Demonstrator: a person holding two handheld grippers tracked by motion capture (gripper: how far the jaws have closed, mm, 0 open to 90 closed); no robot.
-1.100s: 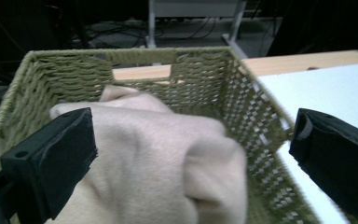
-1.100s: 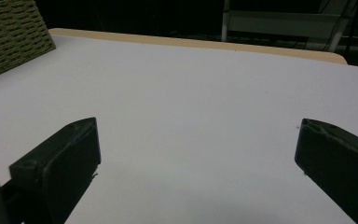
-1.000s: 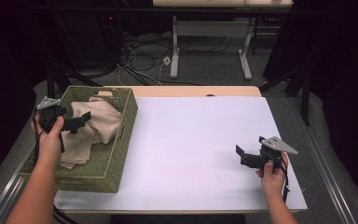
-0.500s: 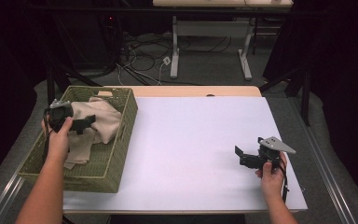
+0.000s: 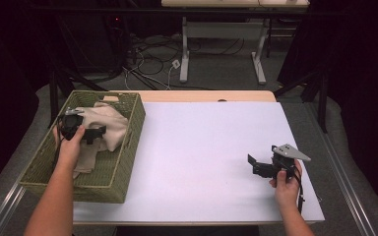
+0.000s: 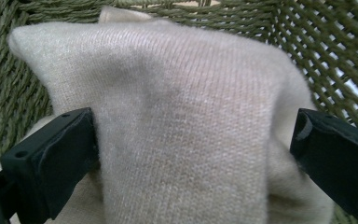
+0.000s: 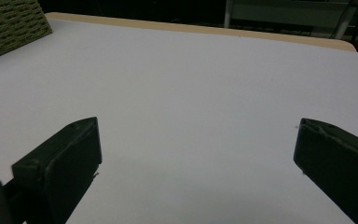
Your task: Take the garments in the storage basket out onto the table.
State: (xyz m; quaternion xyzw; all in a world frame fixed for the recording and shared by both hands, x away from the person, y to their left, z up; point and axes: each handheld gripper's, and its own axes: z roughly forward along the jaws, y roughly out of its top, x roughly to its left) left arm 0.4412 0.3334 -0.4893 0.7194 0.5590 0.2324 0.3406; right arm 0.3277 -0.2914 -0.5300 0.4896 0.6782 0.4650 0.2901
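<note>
Left gripper view has a raised fold of the beige knit cloth [image 6: 191, 126] standing between the wide-spread jaws of the left gripper [image 6: 193, 154], the fabric brushing the inner face of each jaw. The cloth lies inside the green woven basket [image 5: 128, 142] at the table's left edge. Over the white table [image 5: 202, 147], well apart from the basket, the right gripper [image 5: 256, 166] hangs with its jaws spread wide around nothing.
</note>
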